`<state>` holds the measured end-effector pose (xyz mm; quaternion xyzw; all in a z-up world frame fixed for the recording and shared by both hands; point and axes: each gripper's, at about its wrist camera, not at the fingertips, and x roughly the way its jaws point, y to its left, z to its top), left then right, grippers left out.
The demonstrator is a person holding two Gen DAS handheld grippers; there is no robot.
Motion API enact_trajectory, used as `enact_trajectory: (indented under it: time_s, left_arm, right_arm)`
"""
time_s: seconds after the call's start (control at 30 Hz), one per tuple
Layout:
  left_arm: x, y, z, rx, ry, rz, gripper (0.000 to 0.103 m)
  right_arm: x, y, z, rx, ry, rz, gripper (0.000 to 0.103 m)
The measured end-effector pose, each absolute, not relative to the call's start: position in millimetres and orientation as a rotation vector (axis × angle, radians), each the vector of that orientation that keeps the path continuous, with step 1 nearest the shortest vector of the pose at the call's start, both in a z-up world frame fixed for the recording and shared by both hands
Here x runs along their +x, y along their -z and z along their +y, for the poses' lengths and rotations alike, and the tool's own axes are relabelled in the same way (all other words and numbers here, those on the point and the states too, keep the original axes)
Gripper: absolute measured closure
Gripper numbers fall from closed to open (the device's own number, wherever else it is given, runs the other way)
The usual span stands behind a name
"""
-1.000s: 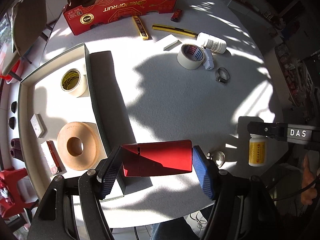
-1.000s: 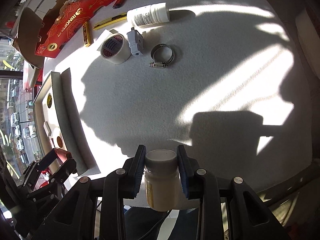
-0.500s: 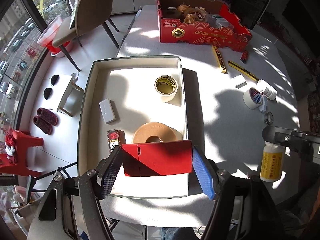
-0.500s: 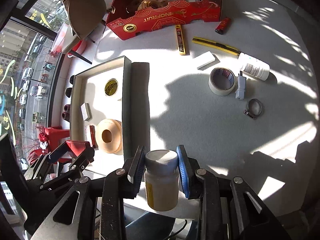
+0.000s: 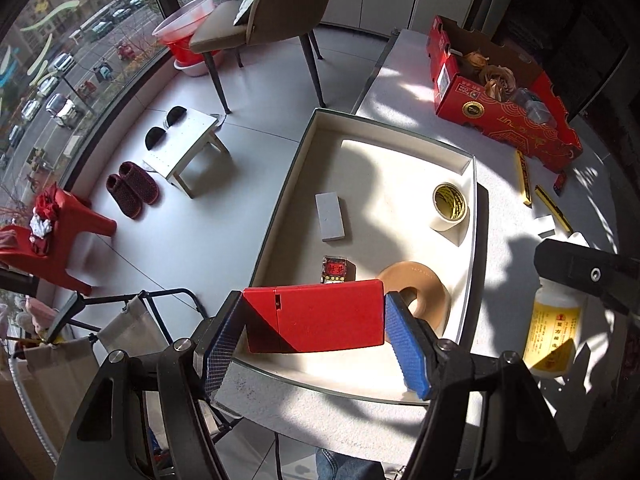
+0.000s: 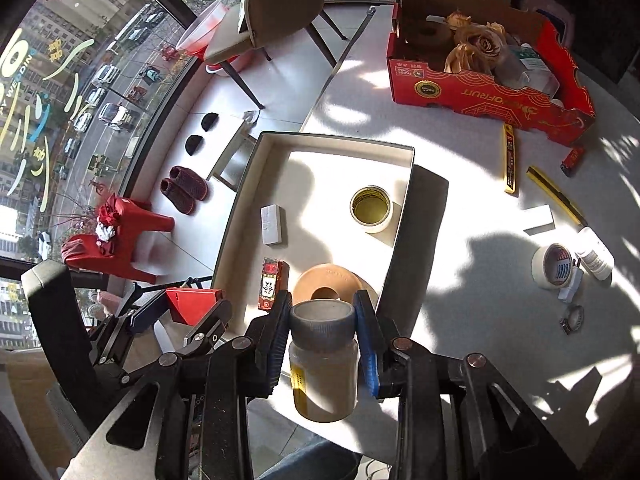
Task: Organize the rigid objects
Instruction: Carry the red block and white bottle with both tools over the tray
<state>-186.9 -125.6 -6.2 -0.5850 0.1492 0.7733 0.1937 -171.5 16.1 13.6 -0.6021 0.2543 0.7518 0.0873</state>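
Observation:
My left gripper (image 5: pixel 316 332) is shut on a flat red box (image 5: pixel 314 320) and holds it above the near end of a shallow white tray (image 5: pixel 280 200). The tray (image 6: pixel 240 200) holds a tape roll (image 5: pixel 450 208), a grey block (image 5: pixel 330 216), a small red pack (image 5: pixel 334 270) and a tan ring (image 5: pixel 416 292). My right gripper (image 6: pixel 322 344) is shut on a white pill bottle (image 6: pixel 324 376) with a yellow label, held above the tray's near right corner. The bottle also shows in the left wrist view (image 5: pixel 554 328).
A red cardboard fruit box (image 6: pixel 488 76) stands at the table's far side. Right of the tray lie a yellow cutter (image 6: pixel 509 158), a yellow-black strip (image 6: pixel 554 194), a white block (image 6: pixel 540 218), a tape roll (image 6: pixel 554 266), a white bottle (image 6: pixel 598 258) and a hose clamp (image 6: pixel 572 318). A chair (image 5: pixel 272 12) stands beyond.
Both grippers have swung left and lifted with their loads. The red box now hangs over the tray's near end, and the bottle has come over to the tray's near right corner.

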Motion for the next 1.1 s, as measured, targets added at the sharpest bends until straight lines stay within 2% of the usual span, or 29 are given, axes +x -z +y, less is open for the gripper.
enact_trajectory:
  time_s: [0.77,1.1]
  left_arm:
    - [-190,13,-129,-1.663,-2.165,0.403,0.030]
    - [-201,27,-116,-1.661,-2.134,0.448,0.030]
  right_arm:
    - [-179,-6,16,-1.822,-2.211,0.735,0.070]
    - [-193,13,21,-1.848,-2.176,0.753,0.070]
